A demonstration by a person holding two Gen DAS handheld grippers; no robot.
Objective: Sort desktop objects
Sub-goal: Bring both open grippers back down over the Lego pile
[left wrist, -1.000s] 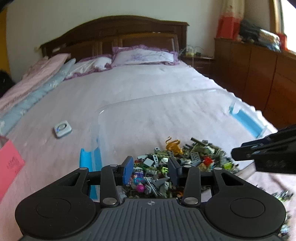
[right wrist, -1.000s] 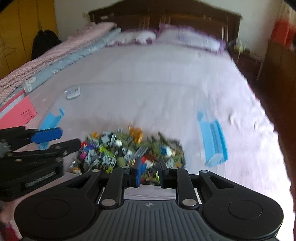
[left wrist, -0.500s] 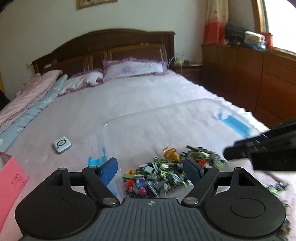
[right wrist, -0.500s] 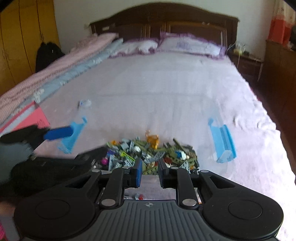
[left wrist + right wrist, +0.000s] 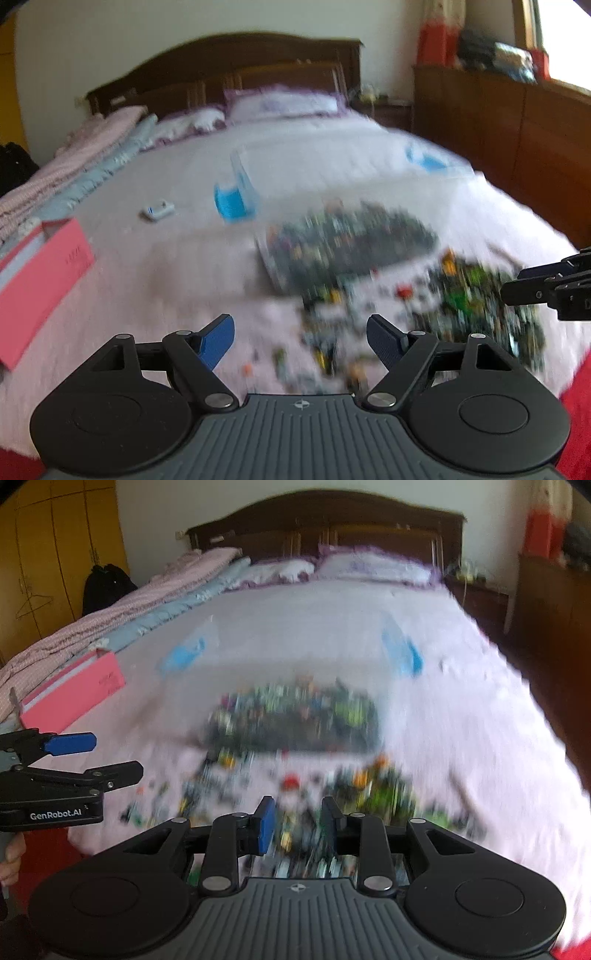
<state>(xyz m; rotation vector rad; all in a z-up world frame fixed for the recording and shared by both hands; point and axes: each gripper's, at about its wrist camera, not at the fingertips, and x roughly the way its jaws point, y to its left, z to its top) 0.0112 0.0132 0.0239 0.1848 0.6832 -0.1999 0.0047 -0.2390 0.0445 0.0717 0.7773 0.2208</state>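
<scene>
Your left gripper (image 5: 301, 334) has its fingers wide apart, nothing between them. Your right gripper (image 5: 297, 823) has just been opening; its fingers stand a little apart, nothing between them. The toy bricks (image 5: 295, 716) lie partly in the clear bin (image 5: 236, 173) with blue latches, partly spilled on the bed (image 5: 166, 258) in front of it, all blurred. Only the left view shows the small white gadget (image 5: 158, 210) and the window side cabinets (image 5: 517, 122). Only the right view shows the yellow wardrobe (image 5: 55, 554), black bag (image 5: 105, 587) and "GenRobot.AI" on the left gripper. Pink box (image 5: 74, 694) near the bed's left edge, lettering unreadable.
</scene>
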